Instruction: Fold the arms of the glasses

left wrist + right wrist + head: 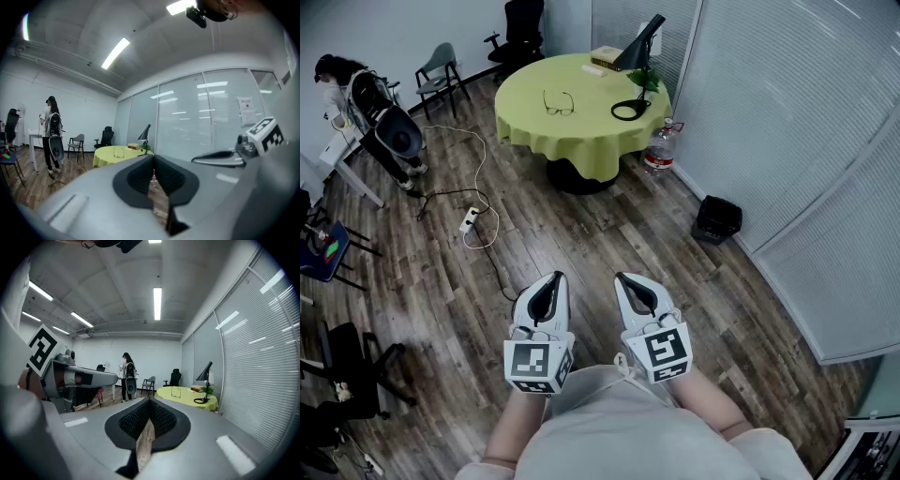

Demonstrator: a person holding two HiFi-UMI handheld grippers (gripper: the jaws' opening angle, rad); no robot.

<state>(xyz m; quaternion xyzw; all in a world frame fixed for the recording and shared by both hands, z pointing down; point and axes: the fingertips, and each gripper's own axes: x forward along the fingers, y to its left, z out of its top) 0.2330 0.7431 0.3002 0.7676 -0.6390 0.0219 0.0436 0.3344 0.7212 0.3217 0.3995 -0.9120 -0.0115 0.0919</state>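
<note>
My left tool [546, 284] and right tool [630, 281] are both closed on nothing, side by side over the wooden floor [609, 234]. The glasses [559, 103] lie well ahead on the round green-clothed worktop [581, 141], arms unfolded, left of the lamp [639, 45]. Only the head view shows the power strip [469, 221] on the floor. The tool views add the ceiling lights [157, 303].

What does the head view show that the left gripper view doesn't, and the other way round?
Only the head view: the black bin by the glass wall and the power strip on the floor. Only the left gripper view: the ceiling lights. Both: the glasses on the round green table, the black lamp on it, and a standing person.
</note>
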